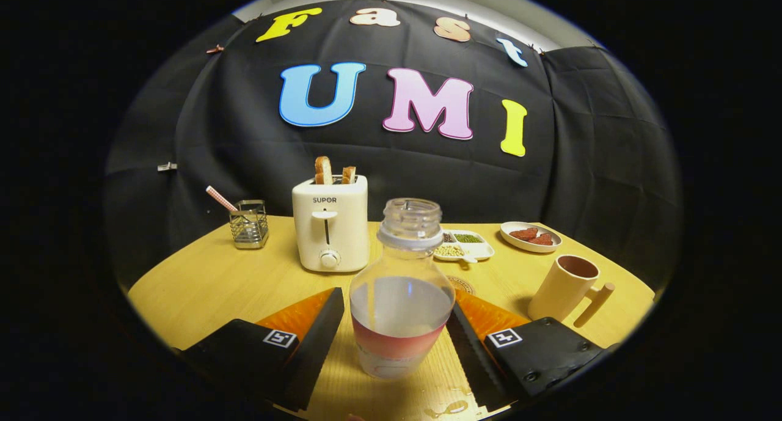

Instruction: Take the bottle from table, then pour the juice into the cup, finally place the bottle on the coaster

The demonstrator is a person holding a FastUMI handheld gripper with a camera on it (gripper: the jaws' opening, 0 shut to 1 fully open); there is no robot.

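Gripper view, looking forward over a round wooden table [201, 286]. At lower centre stands the bottle [400, 299], clear, uncapped and upright, with pale liquid in its lower half and a red band around its base. The gripper [397, 341] is spread wide, one finger on each side of the bottle, and neither seems to press on it yet, though the right one sits very close.

By my reading the first step, taking the bottle, is in hand. The next move calls for closing both fingers on the bottle's body, lifting it level, then carrying it to the cup [565, 286] at lower right. A coaster [462, 283] peeks out just behind the bottle.

Left of centre a white toaster [330, 224] holding two slices reads "SUPOR". The bottle's label is too blurred to read.
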